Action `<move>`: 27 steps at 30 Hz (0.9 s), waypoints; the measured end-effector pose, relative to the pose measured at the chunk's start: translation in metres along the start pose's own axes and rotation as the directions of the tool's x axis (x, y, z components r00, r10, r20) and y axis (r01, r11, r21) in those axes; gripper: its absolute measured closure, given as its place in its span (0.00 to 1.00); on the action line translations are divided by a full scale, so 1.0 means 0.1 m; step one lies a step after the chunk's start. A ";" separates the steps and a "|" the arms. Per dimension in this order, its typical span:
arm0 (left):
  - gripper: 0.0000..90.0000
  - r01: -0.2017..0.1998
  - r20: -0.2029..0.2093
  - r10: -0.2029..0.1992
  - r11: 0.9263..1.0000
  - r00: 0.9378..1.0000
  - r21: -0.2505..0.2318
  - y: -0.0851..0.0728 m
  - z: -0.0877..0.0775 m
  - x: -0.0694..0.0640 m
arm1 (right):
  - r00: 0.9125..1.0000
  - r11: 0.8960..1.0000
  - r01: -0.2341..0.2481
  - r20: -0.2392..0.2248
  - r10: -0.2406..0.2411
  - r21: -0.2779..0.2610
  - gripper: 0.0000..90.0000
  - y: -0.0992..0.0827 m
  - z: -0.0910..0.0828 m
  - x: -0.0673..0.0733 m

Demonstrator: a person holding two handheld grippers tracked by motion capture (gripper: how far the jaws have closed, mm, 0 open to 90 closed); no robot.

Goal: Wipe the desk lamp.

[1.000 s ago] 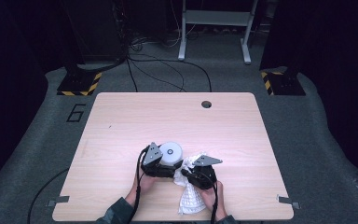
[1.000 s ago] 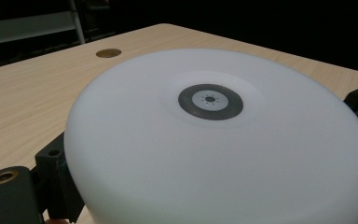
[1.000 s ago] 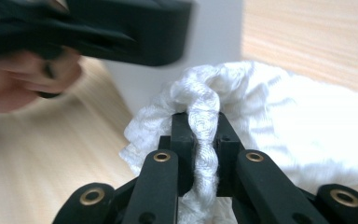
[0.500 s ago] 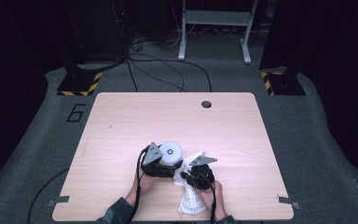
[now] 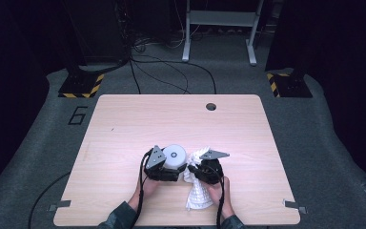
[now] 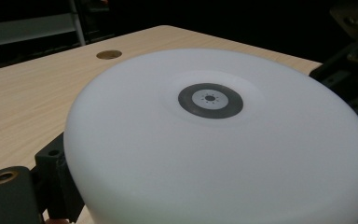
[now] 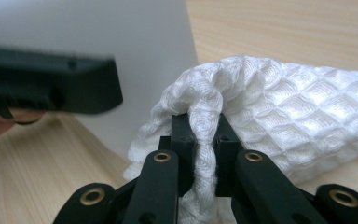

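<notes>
Compared with the earlier pictures from above, almost nothing is different: both hands stay at the same place at the near edge of the bench, the white round container stands on the same spot, and the white cloth hangs down toward the person in the same shape as before.

The left gripper is at the container, in the near middle part of the bench. In the left gripper view the container is very close; one black jaw lies against its left side, but the other side is hidden, so I cannot tell if the jaws press on it or only stand around it.

The right gripper is just beside it on the right. In the right gripper view its jaws are together and they clamp a fold of the cloth between them; the fabric bulges out above the pads.

The container is a low round thing, smooth and matt white, with a flat top. In the centre of the top there is a small dark grey ring with a pale disc inside and tiny dots. The cloth is white, with a waffle pattern of small squares, crumpled, and it touches the side of the container
</notes>
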State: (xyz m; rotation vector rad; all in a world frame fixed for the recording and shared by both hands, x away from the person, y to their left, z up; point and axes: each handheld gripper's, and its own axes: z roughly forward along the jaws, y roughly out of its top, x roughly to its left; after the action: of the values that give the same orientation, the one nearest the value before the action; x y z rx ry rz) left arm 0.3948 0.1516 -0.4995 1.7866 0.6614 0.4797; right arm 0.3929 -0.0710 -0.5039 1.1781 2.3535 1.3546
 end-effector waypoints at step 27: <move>0.09 -0.001 0.021 0.001 1.000 1.000 0.008 0.00 -0.01 0.01 | 0.998 0.993 0.010 -0.069 -0.002 0.122 0.92 0.35 0.24 -0.26</move>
State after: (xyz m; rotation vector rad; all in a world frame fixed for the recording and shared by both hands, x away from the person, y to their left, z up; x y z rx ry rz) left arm 0.3953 0.1530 -0.4992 1.7969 0.6491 0.4591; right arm 0.4415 -0.0648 -0.4959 1.1727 2.5186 1.2856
